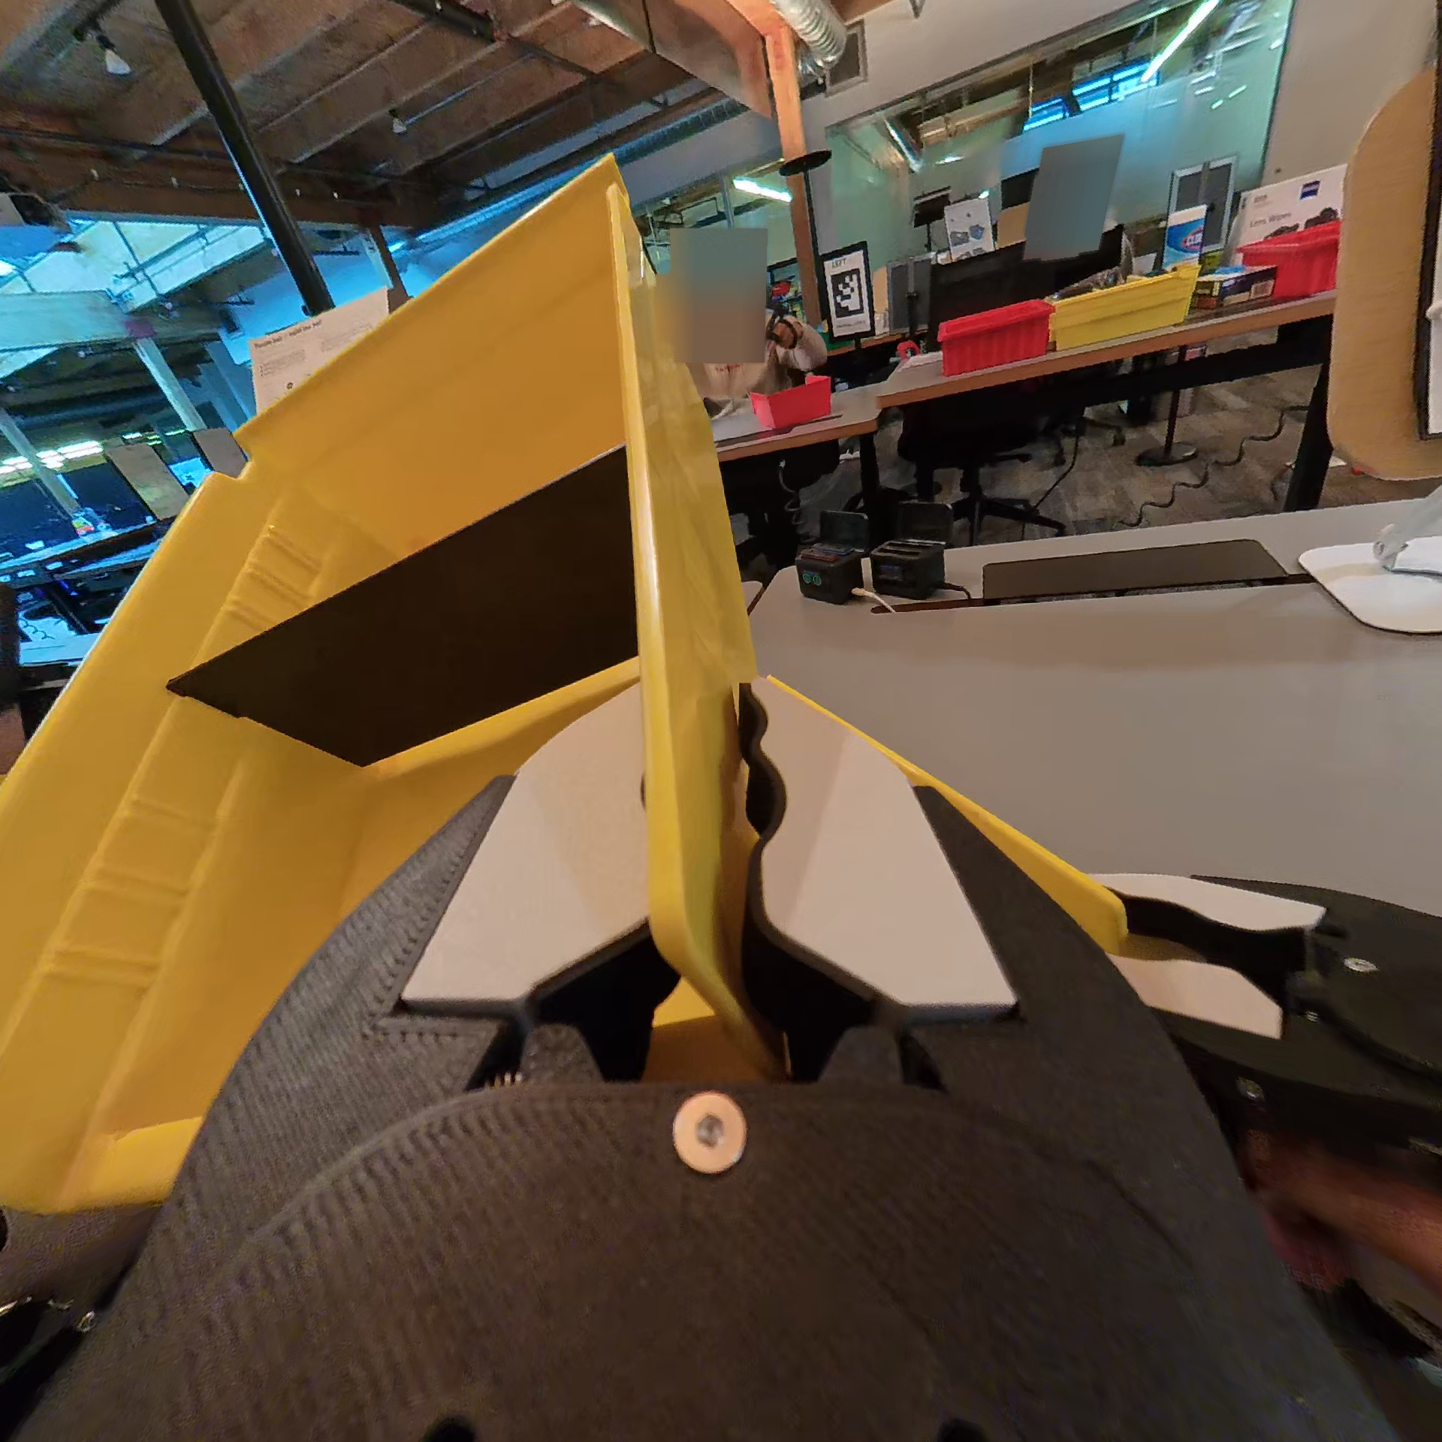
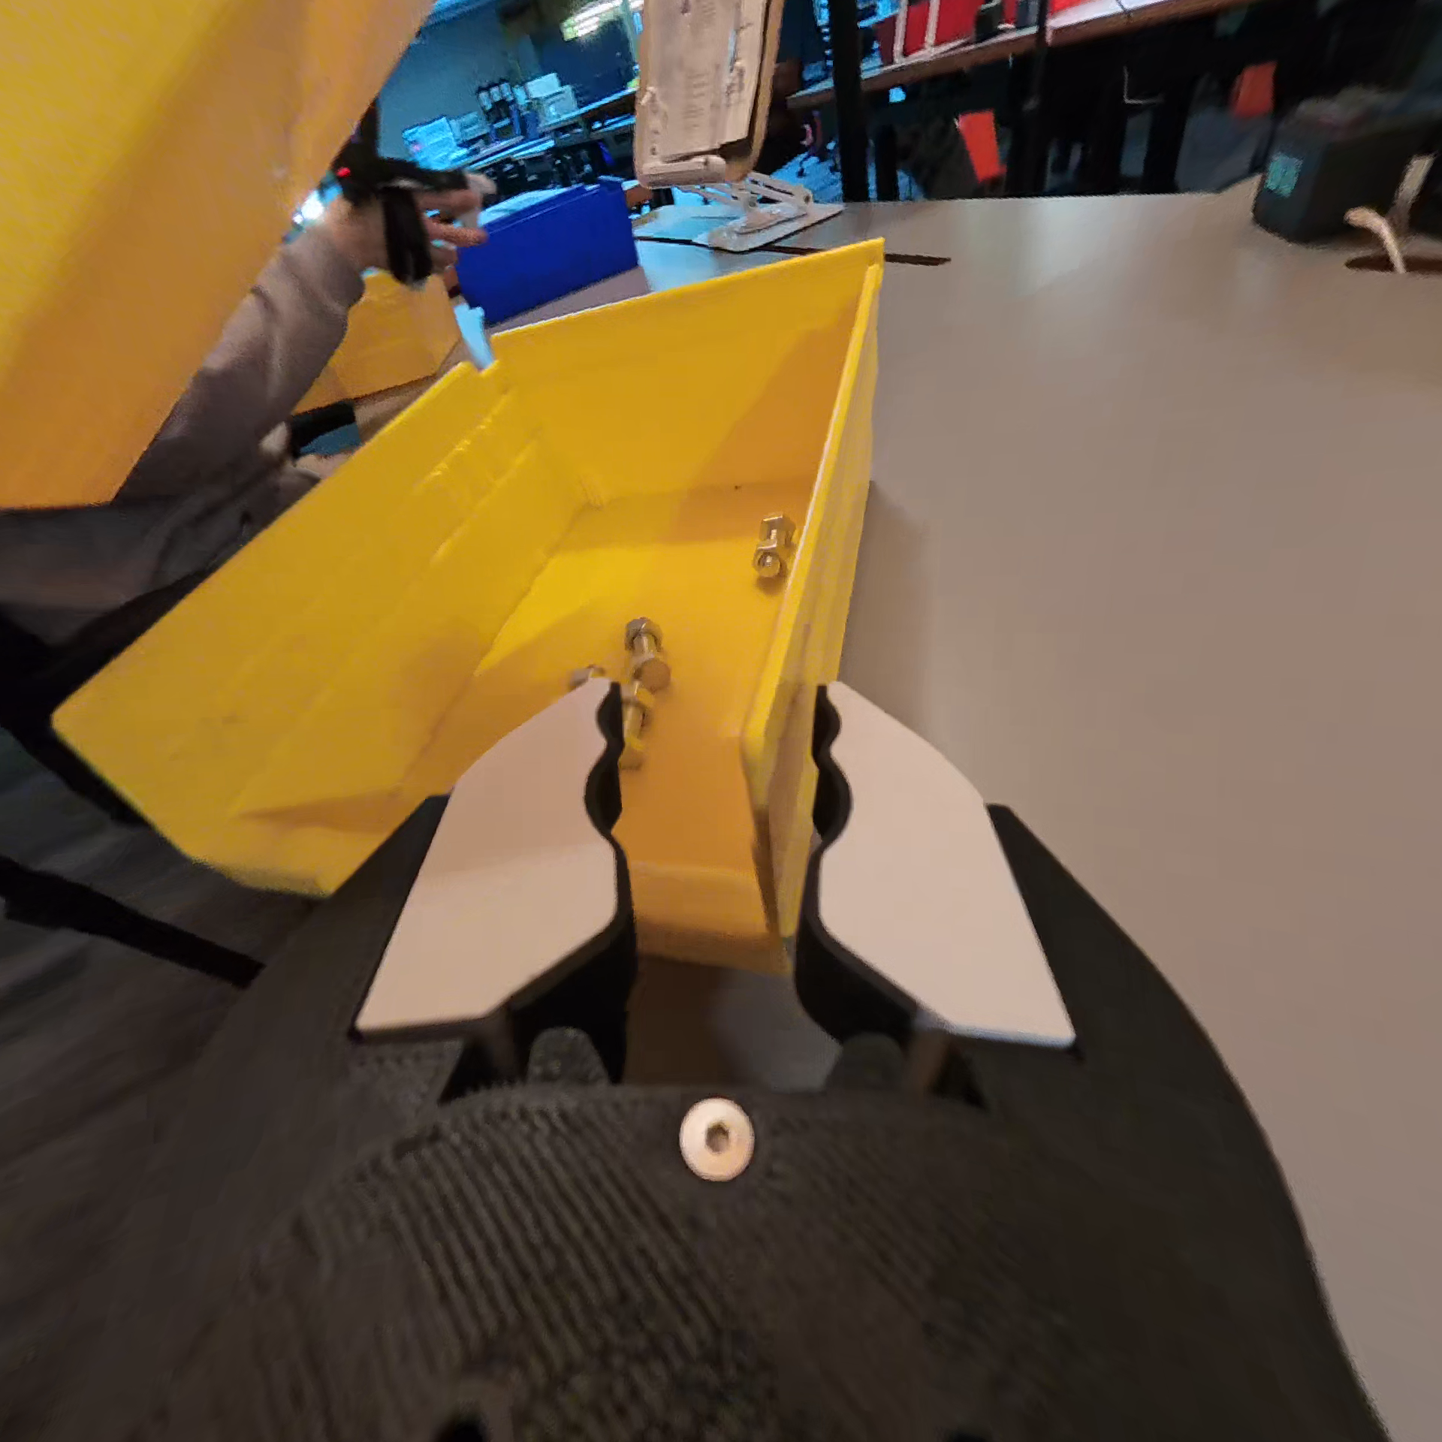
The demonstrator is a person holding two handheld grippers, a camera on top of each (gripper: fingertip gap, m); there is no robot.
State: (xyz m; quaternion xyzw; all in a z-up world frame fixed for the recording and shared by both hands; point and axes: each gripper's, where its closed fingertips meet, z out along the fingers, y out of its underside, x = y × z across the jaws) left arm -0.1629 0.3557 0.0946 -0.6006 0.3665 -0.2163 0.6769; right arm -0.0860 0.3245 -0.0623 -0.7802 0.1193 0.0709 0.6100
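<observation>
- The left gripper (image 1: pixel 690 749) is clamped on the side wall of a yellow bin (image 1: pixel 328 593), which is tilted up off the grey table (image 1: pixel 1092 741); a black divider (image 1: pixel 421 624) crosses its inside.
- The right gripper (image 2: pixel 714 706) is spread wide, its fingers straddling the right wall of a second yellow bin (image 2: pixel 546 437) resting at the table's (image 2: pixel 1131 546) left edge, not squeezing it.
- Several bolts with nuts (image 2: pixel 646 663) lie on that bin's floor, near the left finger (image 2: pixel 546 788).
- On the far right, a white stand (image 1: pixel 1381 585) sits on the table.
</observation>
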